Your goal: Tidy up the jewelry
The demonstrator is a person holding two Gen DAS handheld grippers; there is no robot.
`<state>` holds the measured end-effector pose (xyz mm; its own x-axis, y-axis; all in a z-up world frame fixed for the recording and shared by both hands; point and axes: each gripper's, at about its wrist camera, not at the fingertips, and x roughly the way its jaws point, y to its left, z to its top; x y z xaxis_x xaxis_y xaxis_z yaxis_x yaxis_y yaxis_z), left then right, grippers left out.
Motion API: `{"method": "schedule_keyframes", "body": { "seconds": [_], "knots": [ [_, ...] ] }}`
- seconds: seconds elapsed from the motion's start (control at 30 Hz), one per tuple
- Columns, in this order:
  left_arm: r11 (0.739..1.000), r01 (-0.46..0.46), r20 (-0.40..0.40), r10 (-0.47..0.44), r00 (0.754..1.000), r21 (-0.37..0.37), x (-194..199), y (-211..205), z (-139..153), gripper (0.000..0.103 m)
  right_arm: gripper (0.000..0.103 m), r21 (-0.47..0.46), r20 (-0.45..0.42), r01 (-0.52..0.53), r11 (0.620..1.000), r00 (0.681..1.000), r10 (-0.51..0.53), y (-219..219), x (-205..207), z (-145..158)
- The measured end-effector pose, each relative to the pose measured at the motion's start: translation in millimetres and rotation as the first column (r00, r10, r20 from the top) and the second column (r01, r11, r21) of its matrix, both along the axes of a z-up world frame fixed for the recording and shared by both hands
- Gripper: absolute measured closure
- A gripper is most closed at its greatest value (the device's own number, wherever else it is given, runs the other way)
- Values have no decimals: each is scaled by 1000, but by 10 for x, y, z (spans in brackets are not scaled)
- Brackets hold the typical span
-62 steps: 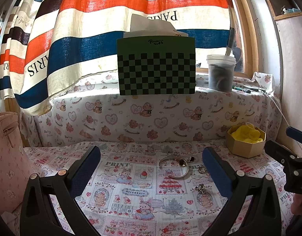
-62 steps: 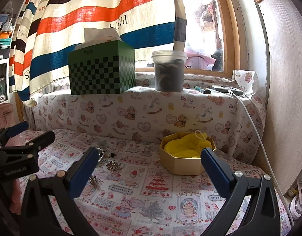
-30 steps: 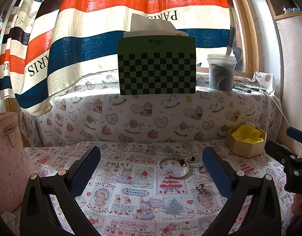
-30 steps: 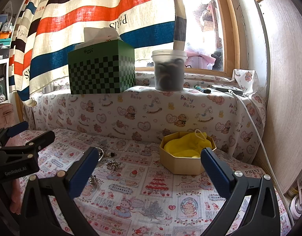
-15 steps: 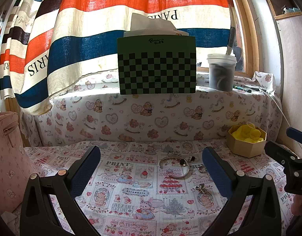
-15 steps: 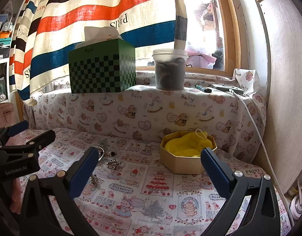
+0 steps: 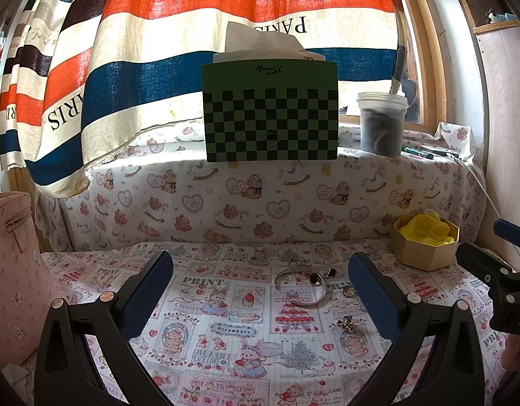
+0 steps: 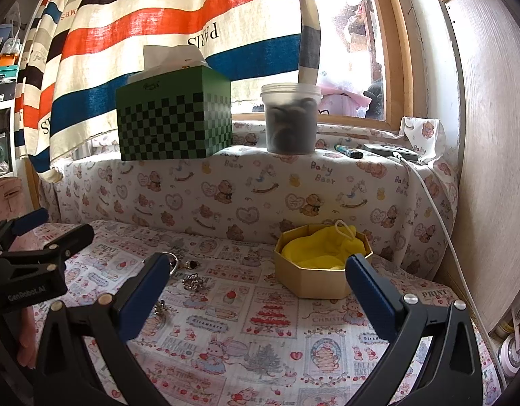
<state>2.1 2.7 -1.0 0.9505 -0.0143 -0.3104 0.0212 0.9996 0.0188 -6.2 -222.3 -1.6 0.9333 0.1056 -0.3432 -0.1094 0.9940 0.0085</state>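
Jewelry, a silver bangle (image 7: 302, 287) and small pieces (image 7: 348, 323), lies scattered on the printed cloth (image 7: 226, 331) between both grippers; left gripper (image 7: 260, 291) and right gripper (image 8: 256, 291) hover jaws apart (nothing gripped), gold box (image 8: 322, 279) waiting rightward, presumably their destination.

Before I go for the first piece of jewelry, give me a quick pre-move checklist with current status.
1. Left gripper open and empty: ok.
2. Right gripper open and empty: ok.
3. Silver bangle lies free on the printed cloth, between the left fingers in the left wrist view: ok.
4. Small pieces sit apart from the bangle: ok; whether any chains are tangled: cannot tell.
5. Octagonal box open, no lid on it: ok.
6. Room in the box: yellow pouch fills most of it: not ok.
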Motion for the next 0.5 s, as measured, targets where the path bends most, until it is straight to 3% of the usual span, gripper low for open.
{"method": "schedule_keyframes", "body": {
  "seconds": [0.5],
  "knots": [
    [1000, 30, 10, -30, 1000, -4, -24, -14, -19, 0, 0, -31, -22, -11, 999, 1000, 10, 58, 34, -13]
  ]
}}
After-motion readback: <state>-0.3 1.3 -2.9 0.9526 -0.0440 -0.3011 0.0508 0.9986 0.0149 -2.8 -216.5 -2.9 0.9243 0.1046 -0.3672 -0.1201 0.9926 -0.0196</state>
